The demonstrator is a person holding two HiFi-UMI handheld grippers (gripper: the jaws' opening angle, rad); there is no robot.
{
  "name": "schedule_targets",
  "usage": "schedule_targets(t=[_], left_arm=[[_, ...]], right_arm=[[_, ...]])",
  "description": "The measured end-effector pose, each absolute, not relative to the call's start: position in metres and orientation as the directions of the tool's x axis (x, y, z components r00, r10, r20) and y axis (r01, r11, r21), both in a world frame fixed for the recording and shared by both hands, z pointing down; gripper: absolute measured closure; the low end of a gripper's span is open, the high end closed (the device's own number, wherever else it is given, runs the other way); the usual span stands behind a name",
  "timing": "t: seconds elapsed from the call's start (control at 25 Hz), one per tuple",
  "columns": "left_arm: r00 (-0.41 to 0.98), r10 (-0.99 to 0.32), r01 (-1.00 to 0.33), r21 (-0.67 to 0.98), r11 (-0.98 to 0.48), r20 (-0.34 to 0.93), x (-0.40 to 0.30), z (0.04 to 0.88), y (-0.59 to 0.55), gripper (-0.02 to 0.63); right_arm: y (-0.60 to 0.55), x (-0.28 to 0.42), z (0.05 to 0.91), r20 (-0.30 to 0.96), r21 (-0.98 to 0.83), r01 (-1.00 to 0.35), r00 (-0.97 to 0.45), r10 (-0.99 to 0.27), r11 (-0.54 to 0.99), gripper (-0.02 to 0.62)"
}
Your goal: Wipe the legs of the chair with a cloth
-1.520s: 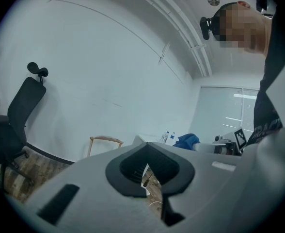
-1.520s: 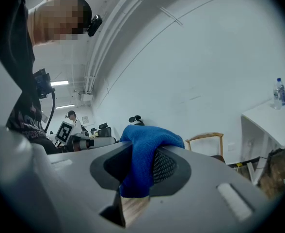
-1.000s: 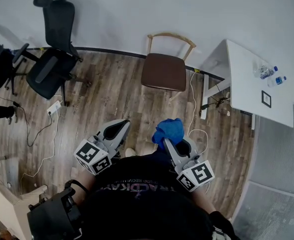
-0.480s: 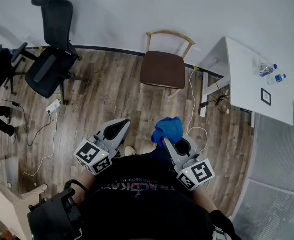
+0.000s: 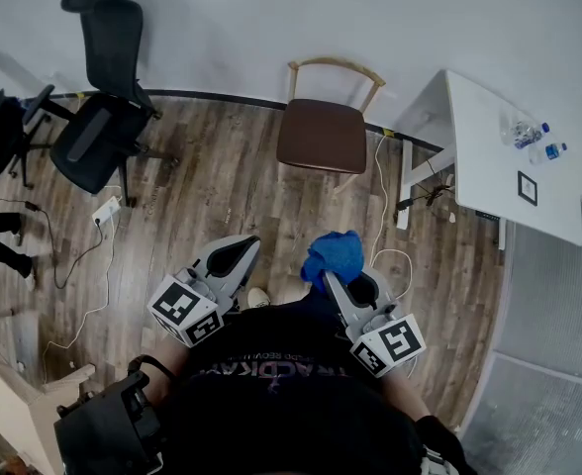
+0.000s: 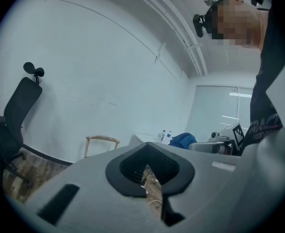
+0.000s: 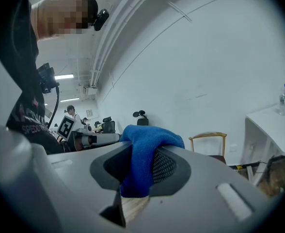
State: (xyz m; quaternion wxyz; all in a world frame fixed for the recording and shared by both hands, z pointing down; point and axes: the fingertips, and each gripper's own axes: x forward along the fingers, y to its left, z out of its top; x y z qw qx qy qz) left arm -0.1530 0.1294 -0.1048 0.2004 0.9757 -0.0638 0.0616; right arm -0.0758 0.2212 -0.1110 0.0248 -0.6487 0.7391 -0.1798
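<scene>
Jaws of your right gripper [image 7: 133, 181] are pressed together on a bunched blue cloth [image 7: 145, 152], which bulges out above them. Those of your left gripper [image 6: 151, 181] are closed down to a thin slit with nothing between them. You hold both grippers low, close to your body, above the wood-plank floor [image 5: 222, 196]. The light wooden chair with a brown seat [image 5: 323, 139] stands well apart from the cloth, against the white wall, beside the white worktop [image 5: 489, 166].
</scene>
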Motion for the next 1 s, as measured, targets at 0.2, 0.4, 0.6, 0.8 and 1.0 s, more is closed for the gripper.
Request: schedule_targets(t=[0.2,0.4,0.6,0.8,1.0], left_arm=[[0.983,-0.103,-0.153,0.377,-0.913,0.149,-0.1530,-0.1049,0.1292,0.598],[0.983,-0.109,-0.158,0.368,-0.916,0.149,-0.1523,-0.1054,0.1289,0.598],[0.983,-0.112,-0.157,0.361,-0.919,0.143,-0.1537,-0.1078,0.1312,0.598],[0.983,-0.113,-0.157,0.358,-0.920,0.142,-0.1521,-0.1085,0.1306,0.598],[0.983,-0.113,-0.159,0.364,-0.918,0.143,-0.1525,-0.1077,0.1304,0.598]], right_arm=[[0.2198,-0.0749,-0.1108,0.197,-0.300,-0.949,-0.162,-0.967,0.098,0.499],[0.2184,-0.0726,-0.1100,0.198,-0.304,-0.947,-0.166,-0.966,0.101,0.499],[0.2192,-0.0738,-0.1103,0.199,-0.300,-0.948,-0.172,-0.965,0.107,0.499],[0.2181,-0.0722,-0.1107,0.200,-0.299,-0.948,-0.174,-0.964,0.109,0.500],[0.2184,-0.0714,-0.1100,0.201,-0.301,-0.948,-0.169,-0.965,0.103,0.500]])
